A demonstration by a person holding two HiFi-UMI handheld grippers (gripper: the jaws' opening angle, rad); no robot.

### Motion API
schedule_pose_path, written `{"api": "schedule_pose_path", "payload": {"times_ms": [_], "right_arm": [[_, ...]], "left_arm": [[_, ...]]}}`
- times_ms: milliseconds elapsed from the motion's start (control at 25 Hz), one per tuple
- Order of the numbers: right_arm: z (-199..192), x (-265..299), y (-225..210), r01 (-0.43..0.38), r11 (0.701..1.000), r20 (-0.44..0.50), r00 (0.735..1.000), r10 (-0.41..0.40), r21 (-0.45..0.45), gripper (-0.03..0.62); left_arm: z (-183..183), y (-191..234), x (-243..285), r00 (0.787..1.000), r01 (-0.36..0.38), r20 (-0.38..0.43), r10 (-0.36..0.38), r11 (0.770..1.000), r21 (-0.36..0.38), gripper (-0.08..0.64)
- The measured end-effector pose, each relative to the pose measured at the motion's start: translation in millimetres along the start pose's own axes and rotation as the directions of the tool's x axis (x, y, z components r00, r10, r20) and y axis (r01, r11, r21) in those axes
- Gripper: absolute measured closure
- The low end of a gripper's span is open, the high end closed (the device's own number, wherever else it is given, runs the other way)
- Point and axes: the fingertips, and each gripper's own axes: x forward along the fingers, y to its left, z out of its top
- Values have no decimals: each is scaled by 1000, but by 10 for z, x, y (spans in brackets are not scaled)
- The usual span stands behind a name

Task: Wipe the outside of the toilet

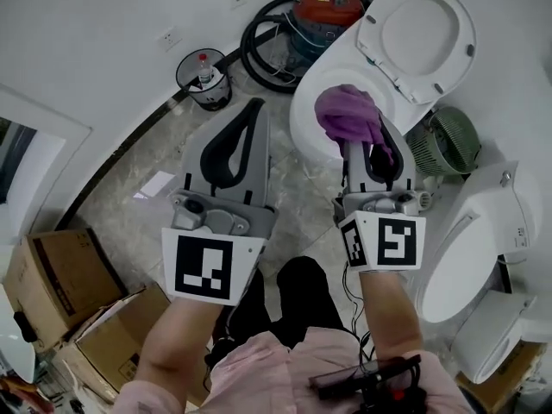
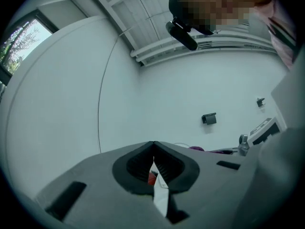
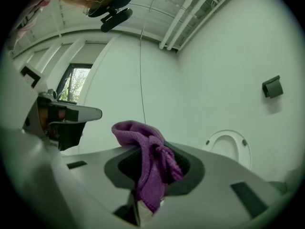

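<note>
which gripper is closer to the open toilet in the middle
Right. The right gripper, shut on the purple cloth, is up at the toilet bowl; the left gripper, shut, hangs over the floor beside it.

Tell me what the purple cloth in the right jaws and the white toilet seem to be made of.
The cloth looks like microfibre or a similar knit, matte: fine looped texture, soft bunched folds. The toilet is probably glazed ceramic, glossy white: its smooth rounded body catches a sheen. Its raised lid is smooth white, possibly plastic; I cannot tell.
</note>
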Motion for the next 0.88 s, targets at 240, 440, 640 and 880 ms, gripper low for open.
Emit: {"api": "schedule_pose_path", "payload": {"times_ms": [240,440,640,880], "right_arm": [[959,-330,26,-29,1000,-18,999,29,-1,495],[1491,-573,28,-63,998,-31,998,63,2,499],[1855,-809,83,-93,995,-28,995,94,19,500],[2127,-994,34,-101,995,-15,995,101,-7,500]], "left_arm": [[1007,-202,-104,999,-30,-23,30,999,19,551],[1547,-405,-202,998,-52,-31,51,999,-14,551],[1904,-561,-314,998,-56,-20,55,997,-54,551],[2152,-698,-406,997,-74,-25,73,997,-12,551]]}}
